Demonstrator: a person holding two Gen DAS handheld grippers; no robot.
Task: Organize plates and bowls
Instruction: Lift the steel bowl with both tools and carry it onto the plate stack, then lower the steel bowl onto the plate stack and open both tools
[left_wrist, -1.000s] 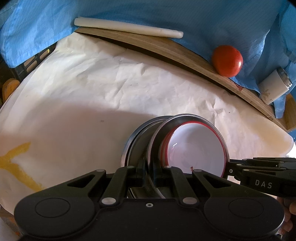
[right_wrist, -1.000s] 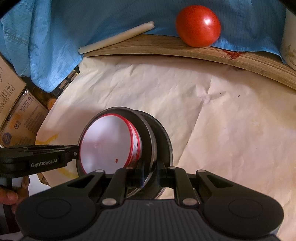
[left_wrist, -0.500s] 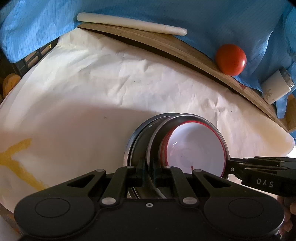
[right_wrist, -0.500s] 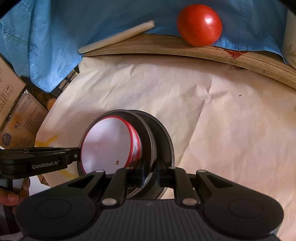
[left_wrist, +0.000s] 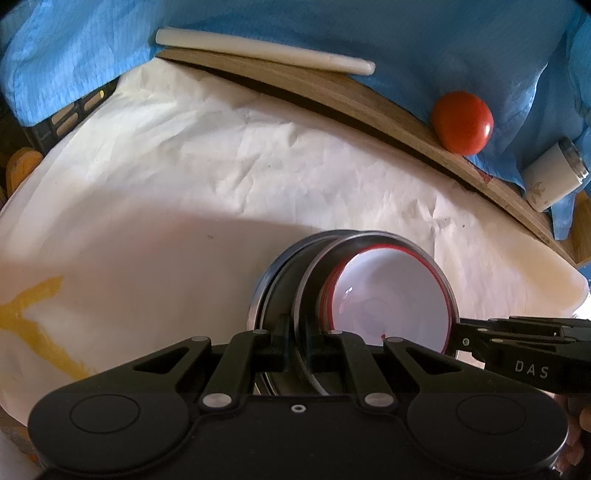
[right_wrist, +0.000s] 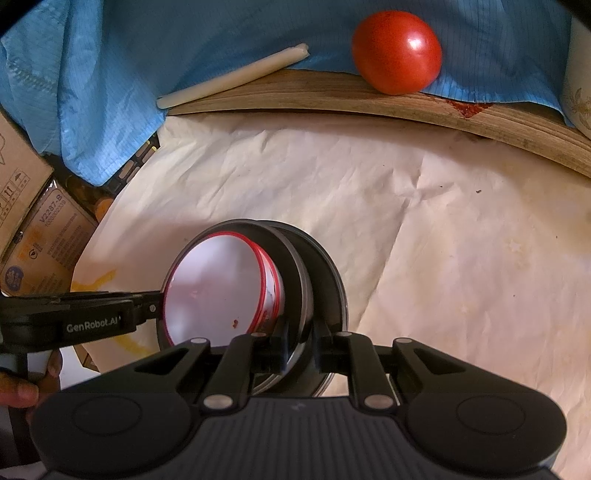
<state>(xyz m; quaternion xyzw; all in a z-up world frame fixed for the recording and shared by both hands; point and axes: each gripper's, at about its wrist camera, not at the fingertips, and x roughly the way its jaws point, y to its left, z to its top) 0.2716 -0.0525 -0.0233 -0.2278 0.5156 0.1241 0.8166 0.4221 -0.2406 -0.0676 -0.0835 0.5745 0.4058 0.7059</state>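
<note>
A stack of steel plates (left_wrist: 288, 291) (right_wrist: 317, 273) with a white, red-rimmed bowl (left_wrist: 391, 302) (right_wrist: 218, 291) nested in it is held between both grippers above the paper-covered table. My left gripper (left_wrist: 297, 343) is shut on the rim of the stack. My right gripper (right_wrist: 299, 345) is shut on the opposite rim. Each gripper shows in the other's view, the right one (left_wrist: 517, 347) beside the bowl and the left one (right_wrist: 85, 317) likewise. The stack is tipped on edge in both views.
Cream paper (left_wrist: 184, 192) covers the round wooden table (right_wrist: 406, 107). A red tomato (left_wrist: 461, 122) (right_wrist: 397, 51), a white rod (left_wrist: 258, 51) (right_wrist: 232, 77) and a white cup (left_wrist: 550, 177) lie on blue cloth at the back. Cardboard boxes (right_wrist: 33, 221) stand left.
Both grippers and the stack have drawn slightly back from the far edge, so the tomato and rod sit a little farther away in the left view. Grips unchanged.
</note>
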